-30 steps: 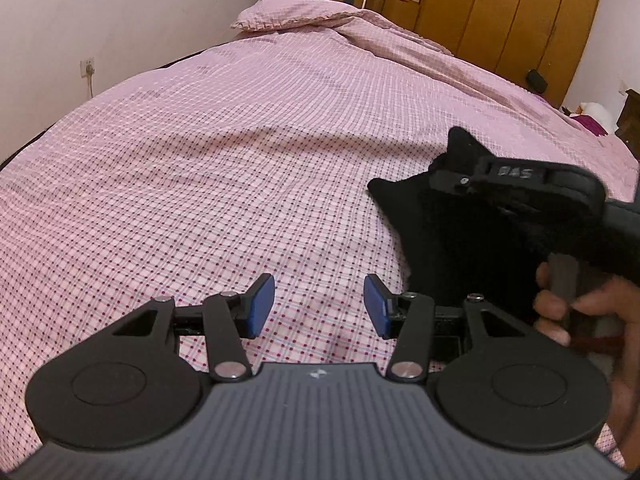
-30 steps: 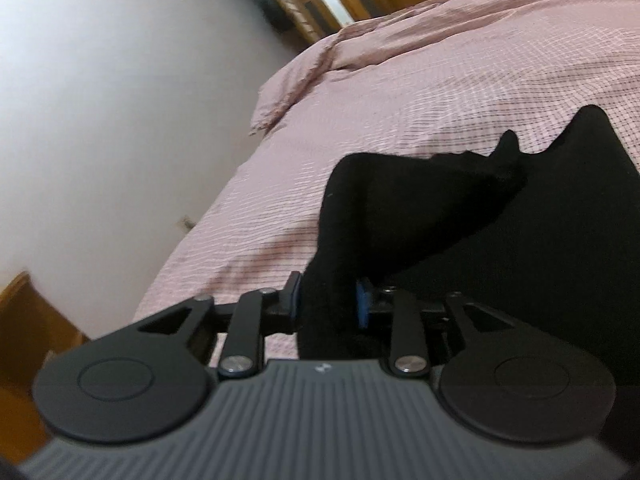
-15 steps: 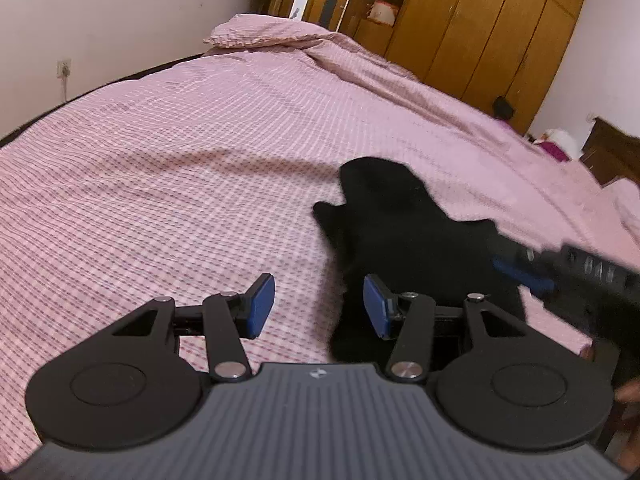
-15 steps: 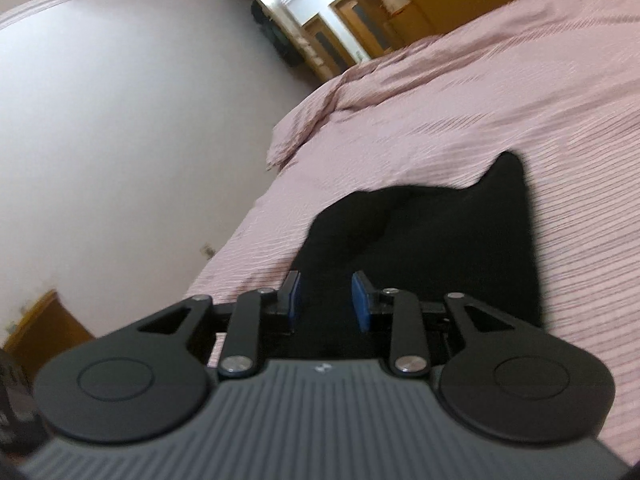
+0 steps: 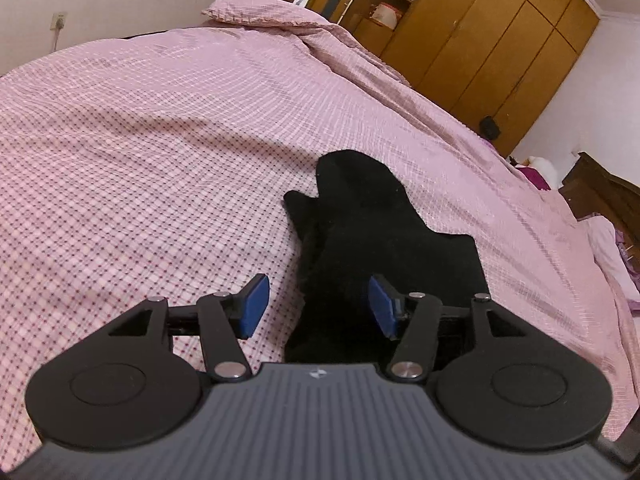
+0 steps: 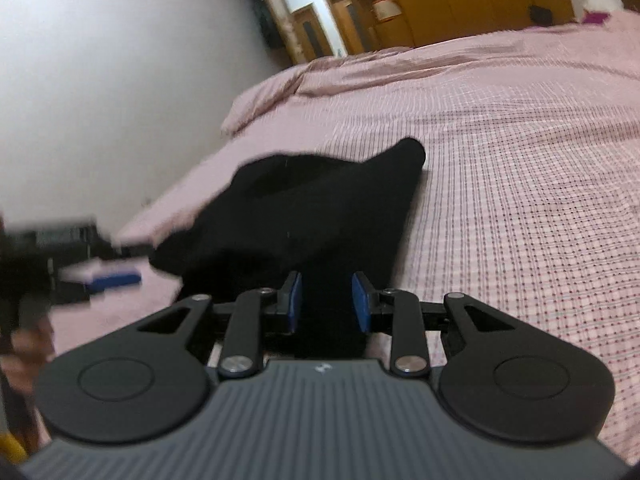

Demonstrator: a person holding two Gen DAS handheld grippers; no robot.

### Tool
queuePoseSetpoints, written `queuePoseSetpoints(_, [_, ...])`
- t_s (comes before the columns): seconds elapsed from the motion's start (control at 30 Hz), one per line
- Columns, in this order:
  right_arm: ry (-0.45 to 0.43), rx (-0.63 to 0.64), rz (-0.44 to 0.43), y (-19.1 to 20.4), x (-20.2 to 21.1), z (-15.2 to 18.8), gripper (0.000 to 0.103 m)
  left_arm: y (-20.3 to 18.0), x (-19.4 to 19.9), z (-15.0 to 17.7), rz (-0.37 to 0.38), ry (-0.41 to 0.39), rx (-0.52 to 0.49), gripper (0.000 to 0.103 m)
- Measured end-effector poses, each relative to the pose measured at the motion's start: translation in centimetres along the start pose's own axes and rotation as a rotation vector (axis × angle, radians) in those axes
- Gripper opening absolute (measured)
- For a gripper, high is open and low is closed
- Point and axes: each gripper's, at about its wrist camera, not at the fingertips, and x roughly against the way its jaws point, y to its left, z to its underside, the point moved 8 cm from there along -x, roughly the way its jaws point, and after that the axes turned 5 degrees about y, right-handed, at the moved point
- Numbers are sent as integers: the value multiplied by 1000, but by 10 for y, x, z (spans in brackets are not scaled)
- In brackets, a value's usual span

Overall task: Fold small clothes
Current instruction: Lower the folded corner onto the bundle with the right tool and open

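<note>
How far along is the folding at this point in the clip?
Done: the black garment lies on the pink checked bedspread, but no neat fold shows. In hand: the right gripper has fabric between its pads, apparently gripping it; the left gripper is open over the near edge. Left: the fold itself, and smoothing.

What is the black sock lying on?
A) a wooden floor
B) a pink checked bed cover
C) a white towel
B: the black sock lies flat on the pink checked bed cover, with the open left claw just above its near end.
</note>
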Motion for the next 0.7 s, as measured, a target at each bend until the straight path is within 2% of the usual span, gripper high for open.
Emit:
queuePoseSetpoints(0.2, [5,84,27,9,-5,8,32,6,-15,3,-27,19,15,62])
queuePoseSetpoints(0.23, [2,88,26,9,-2,9,35,7,-16,4,-28,20,19,62])
queuePoseSetpoints(0.27, [2,94,20,9,0,11,50,7,-17,4,-26,21,23,62])
queuePoseSetpoints(0.33, [0,108,18,9,6,17,61,8,-19,5,-19,20,33,62])
queuePoseSetpoints(0.6, [-3,194,86,12,-14,21,59,4,-39,-1,26,44,87,62])
queuePoseSetpoints(0.63, [-15,212,105,13,-18,19,57,3,-43,-3,29,45,86,59])
queuePoseSetpoints(0.67, [-37,230,126,15,-20,15,47,1,-45,-4,37,43,81,41])
queuePoseSetpoints(0.7, [-58,235,136,16,-19,11,38,-3,-46,-6,54,45,64,27])
